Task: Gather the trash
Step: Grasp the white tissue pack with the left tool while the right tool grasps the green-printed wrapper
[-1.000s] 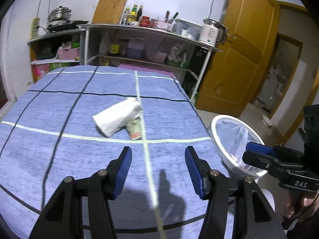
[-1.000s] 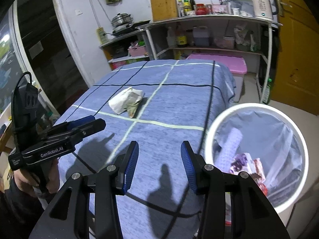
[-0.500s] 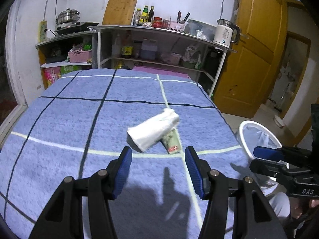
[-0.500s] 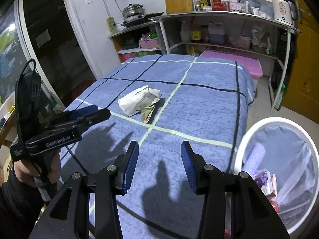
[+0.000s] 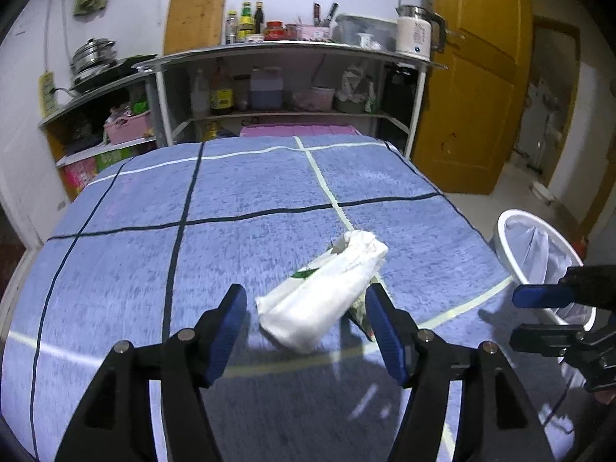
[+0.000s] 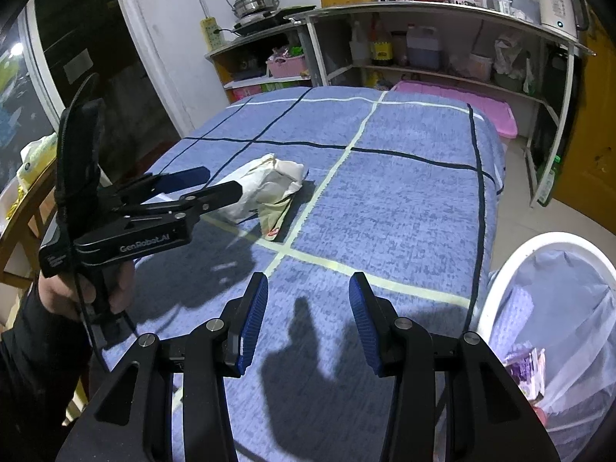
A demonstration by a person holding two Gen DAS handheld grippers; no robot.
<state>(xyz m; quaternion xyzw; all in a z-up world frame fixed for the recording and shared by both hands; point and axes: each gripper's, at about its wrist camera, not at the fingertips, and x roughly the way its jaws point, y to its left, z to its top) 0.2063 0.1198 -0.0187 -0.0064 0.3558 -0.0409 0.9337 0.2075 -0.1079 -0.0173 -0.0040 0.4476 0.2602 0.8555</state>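
Note:
A crumpled white paper bag (image 5: 325,296) lies on the blue checked cloth (image 5: 250,250), with a small greenish wrapper (image 5: 360,310) under its right side. My left gripper (image 5: 308,331) is open, its blue pads either side of the bag's near end, not closed on it. In the right wrist view the bag (image 6: 265,184) and wrapper (image 6: 275,217) lie mid-table, with the left gripper (image 6: 200,183) at the bag. My right gripper (image 6: 306,323) is open and empty over the table's near part. It also shows in the left wrist view (image 5: 539,313).
A white bin with a clear liner (image 6: 554,331) stands off the table's right edge, with some trash inside; it also shows in the left wrist view (image 5: 539,254). Cluttered shelves (image 5: 292,88) stand behind the table, a yellow door (image 5: 473,88) at the right.
My left gripper has moved forward and left-to-right onto the bag, which now sits between its open pads. My right gripper has shifted left, away from the bin.

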